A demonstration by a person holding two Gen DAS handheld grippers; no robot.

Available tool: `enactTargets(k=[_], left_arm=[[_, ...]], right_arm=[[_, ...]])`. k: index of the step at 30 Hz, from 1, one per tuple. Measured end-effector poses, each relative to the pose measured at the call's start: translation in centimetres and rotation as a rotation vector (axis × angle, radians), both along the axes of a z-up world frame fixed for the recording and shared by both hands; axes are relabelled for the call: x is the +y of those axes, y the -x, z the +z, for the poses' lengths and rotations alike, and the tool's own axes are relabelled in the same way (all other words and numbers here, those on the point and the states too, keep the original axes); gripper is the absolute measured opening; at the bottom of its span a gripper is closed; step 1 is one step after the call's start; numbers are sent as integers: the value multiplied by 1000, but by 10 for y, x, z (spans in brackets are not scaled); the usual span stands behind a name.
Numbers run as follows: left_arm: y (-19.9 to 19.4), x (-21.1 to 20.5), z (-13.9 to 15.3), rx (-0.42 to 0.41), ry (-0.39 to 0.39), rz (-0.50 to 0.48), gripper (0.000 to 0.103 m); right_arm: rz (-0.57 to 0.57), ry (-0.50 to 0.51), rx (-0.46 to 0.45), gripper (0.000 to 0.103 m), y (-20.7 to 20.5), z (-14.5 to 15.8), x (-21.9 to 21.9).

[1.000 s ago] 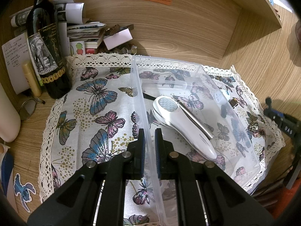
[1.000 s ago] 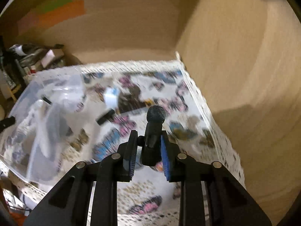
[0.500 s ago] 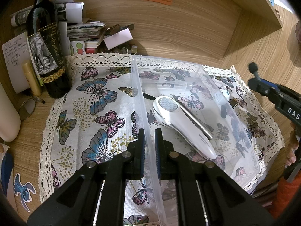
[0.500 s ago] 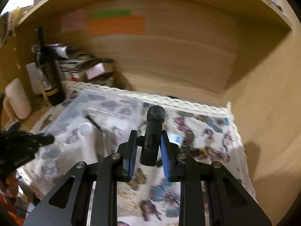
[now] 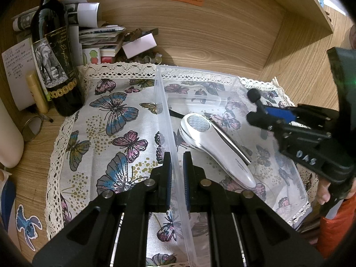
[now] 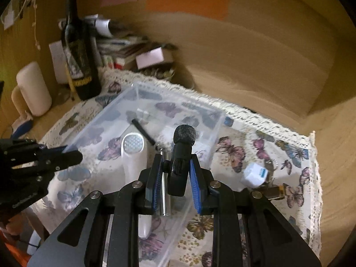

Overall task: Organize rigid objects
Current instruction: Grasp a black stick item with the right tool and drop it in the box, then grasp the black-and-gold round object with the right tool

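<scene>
A clear plastic bin (image 5: 200,75) (image 6: 178,93) stands on a butterfly-print cloth (image 5: 106,133). My left gripper (image 5: 176,162) is shut on the bin's left wall (image 5: 169,133). Inside the bin lie a white handheld device (image 5: 218,149) (image 6: 133,162), a metal rod (image 5: 231,142) and a thin black stick (image 6: 143,132). My right gripper (image 6: 174,175) is shut on a small black microphone (image 6: 181,155) with a foam tip (image 5: 253,94), held above the bin's right side. A white cube charger (image 6: 254,175) and a small brown item (image 6: 274,192) lie on the cloth outside the bin.
A dark wine bottle (image 5: 55,55) stands at the cloth's back left, with a pile of papers and boxes (image 5: 106,42) behind. A white cylinder (image 6: 33,89) stands left. Wooden walls close in at the back and right, under a shelf (image 5: 311,2). A person's hand (image 5: 322,191) holds the right gripper.
My right gripper has swung leftward with the microphone, from over the cloth by the right wall to above the bin. The left gripper has stayed on the bin wall.
</scene>
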State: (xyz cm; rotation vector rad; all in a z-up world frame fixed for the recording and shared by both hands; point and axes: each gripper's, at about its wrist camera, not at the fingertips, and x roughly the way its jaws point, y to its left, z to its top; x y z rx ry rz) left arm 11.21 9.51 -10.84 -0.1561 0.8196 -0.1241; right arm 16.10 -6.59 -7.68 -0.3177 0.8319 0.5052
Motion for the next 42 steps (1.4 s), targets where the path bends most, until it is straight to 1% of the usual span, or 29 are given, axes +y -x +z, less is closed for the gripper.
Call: enactTargets(k=[4,9,11,14,21,28,33,37,42], left_arm=[[0,0,0,0,0,1,9],[0,0,0,0,0,1,9],[0,0,0,0,0,1,9],[0,0,0,0,1,0,9],[0,0,0,0,-1,0,9],[0,0,0,0,0,0,9],[0,0,0,0,1,0,9],[0,0,0,0,1,1,9],[0,-1,0,-1,2,1,9]], right_arm=[[21,22,23,22,-1,-7,7],[23,49,15,22,1,-9,13],[28,41,17,24,2,-7,12],[25,40,0,31,5,-3,11],[-18,8,-37,33,11,13,-6],[-129,-20,-89,39,16,32,-47],[-242,0,-106,44,17,38,-86],[-334,12,-76,45,17,29,-116],[-410,23,3,46,16,0,-139]])
